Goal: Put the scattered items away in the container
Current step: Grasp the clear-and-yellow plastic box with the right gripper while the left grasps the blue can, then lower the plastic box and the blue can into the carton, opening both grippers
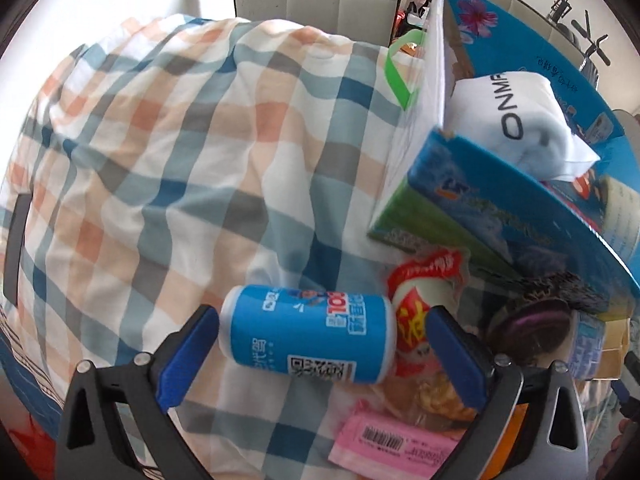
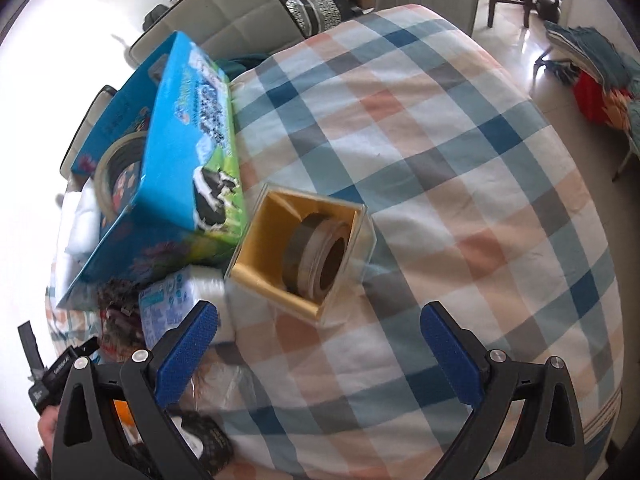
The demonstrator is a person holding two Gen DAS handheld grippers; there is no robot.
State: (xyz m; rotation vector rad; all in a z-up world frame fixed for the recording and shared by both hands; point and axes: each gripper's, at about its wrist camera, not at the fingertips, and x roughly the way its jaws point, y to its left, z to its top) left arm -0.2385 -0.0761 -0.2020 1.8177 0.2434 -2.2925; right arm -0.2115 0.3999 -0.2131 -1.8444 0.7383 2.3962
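Can between wide left hand-held gripper | right hand-held gripper wide, bare cloth ahead

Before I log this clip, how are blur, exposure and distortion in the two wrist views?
Left wrist view: strong fisheye bowing of the checked cloth; the blue can between the open fingers is readable, the carton edges slightly smeared. Right wrist view: window area at left is blown out white, the gold box shows motion blur, and the cloth curves heavily toward the rim.
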